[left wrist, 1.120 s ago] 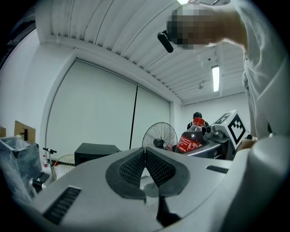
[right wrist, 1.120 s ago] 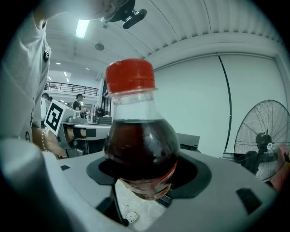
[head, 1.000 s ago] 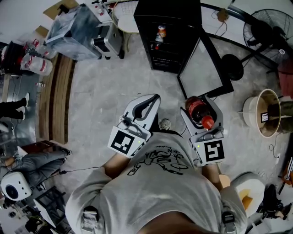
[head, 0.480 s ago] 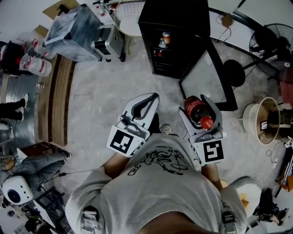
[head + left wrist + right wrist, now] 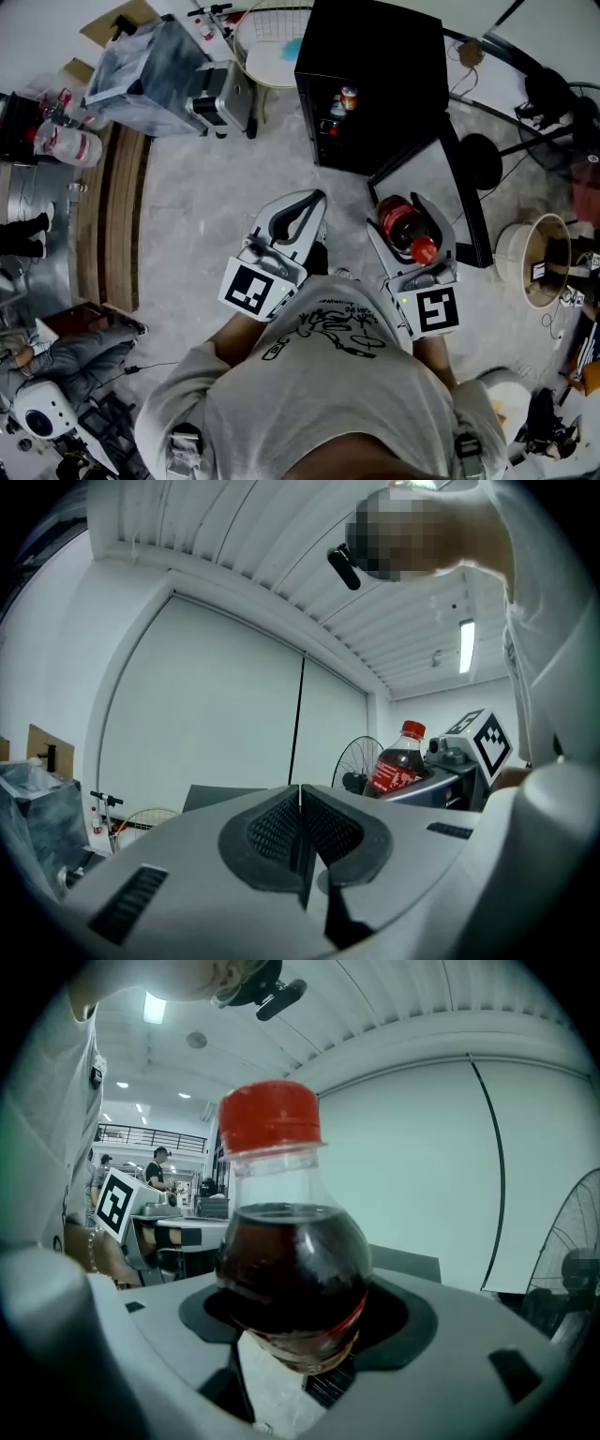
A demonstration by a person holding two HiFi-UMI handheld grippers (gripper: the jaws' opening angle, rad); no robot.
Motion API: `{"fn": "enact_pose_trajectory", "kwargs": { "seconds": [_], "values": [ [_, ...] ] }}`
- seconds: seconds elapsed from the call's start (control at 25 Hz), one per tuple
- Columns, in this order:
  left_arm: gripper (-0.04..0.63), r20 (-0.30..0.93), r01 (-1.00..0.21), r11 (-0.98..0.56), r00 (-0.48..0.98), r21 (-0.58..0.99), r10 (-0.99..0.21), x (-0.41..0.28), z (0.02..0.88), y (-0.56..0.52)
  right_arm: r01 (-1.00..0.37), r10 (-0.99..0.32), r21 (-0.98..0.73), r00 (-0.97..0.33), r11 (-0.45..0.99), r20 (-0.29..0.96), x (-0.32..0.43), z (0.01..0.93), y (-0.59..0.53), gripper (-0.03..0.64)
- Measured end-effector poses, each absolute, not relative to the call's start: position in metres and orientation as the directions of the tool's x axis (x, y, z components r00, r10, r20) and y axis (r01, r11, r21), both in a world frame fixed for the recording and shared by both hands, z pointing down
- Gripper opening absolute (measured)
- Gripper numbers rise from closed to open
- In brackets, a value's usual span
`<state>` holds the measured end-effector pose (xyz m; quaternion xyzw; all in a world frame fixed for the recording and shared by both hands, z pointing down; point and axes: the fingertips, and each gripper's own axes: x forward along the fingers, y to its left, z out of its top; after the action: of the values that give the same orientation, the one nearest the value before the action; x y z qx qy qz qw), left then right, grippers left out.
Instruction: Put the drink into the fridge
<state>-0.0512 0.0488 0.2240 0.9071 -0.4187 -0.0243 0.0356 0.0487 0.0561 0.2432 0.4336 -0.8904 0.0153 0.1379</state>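
My right gripper is clamped around the belly of the drink bottle, which stands upright so it should not slip on the way. The left gripper is closed and empty. It is free, I think, for the door of the fridge, which stands open ahead.

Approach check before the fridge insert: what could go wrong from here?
1. The right tool grips the cola bottle below its bulging shoulder. The tall top could tip or slip out.
2. The open fridge door stands on the bottle's side and may get clipped on the way in.
3. Cans already sit inside the fridge. The bottle could knock them.
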Motion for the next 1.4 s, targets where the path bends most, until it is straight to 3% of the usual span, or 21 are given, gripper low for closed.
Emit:
{"fn": "enact_pose_trajectory", "kwargs": {
  "seconds": [0.76, 1.4],
  "values": [
    [0.025, -0.007, -0.737, -0.67, 0.672, 0.089, -0.74, -0.12, 0.228, -0.057, -0.79, -0.779, 0.098, -0.563, 0.605, 0.274, -0.018, 0.241, -0.043, 0.319],
    [0.025, -0.002, -0.75, -0.652, 0.656, 0.107, -0.755, -0.086, 0.22, -0.09, -0.79, -0.781, 0.08, -0.577, 0.608, 0.24, 0.009, 0.23, -0.081, 0.319]
  ]
}}
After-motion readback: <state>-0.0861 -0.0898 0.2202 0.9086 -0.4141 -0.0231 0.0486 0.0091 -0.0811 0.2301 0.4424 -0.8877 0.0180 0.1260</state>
